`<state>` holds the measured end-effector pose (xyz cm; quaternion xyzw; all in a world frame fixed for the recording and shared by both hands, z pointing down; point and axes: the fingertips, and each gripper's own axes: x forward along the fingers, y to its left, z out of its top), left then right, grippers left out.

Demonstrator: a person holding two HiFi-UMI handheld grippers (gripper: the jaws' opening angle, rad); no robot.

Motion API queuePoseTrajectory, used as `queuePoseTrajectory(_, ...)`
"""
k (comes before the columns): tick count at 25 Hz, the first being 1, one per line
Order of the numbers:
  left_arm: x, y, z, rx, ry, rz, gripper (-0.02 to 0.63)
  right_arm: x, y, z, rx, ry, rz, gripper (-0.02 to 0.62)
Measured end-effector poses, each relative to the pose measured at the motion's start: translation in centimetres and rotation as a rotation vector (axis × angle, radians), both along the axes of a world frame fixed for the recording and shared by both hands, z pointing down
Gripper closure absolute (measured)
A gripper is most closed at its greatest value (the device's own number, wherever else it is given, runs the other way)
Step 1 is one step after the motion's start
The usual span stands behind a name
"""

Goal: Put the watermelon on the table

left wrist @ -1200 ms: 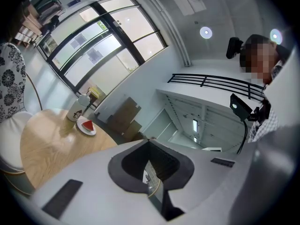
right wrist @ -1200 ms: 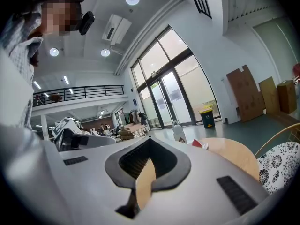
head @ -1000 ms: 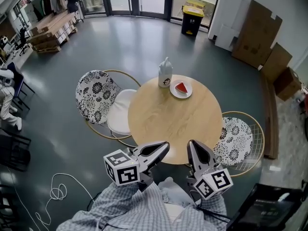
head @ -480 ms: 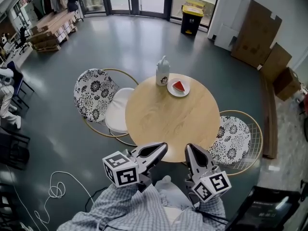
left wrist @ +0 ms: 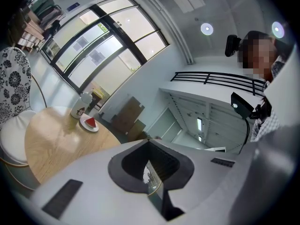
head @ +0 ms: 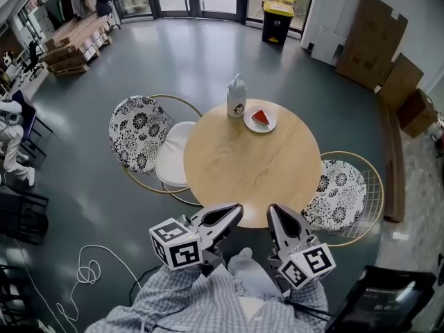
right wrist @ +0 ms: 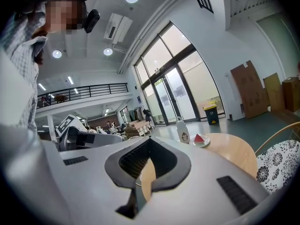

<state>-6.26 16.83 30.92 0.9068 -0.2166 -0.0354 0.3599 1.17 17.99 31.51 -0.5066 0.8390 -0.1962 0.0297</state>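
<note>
A red watermelon slice lies on a small white plate at the far edge of the round wooden table, beside a white bottle. My left gripper and right gripper hover side by side just short of the table's near edge, both shut and empty, far from the slice. In the left gripper view the watermelon slice sits well ahead of the left gripper. In the right gripper view the watermelon slice sits past the right gripper.
A patterned chair stands left of the table and another chair at its right. A white cable lies on the floor at lower left. A yellow-lidded bin, cardboard sheets and pallets line the room's edges.
</note>
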Motion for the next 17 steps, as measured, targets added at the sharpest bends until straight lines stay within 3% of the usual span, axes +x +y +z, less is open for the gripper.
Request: queuePoseTrajectory(17,0.21,-0.74,-0.44,-0.004,0.028,-0.003,0.598,-0.16,-0.45,0.45,-0.012,0.016,0.006,0.588)
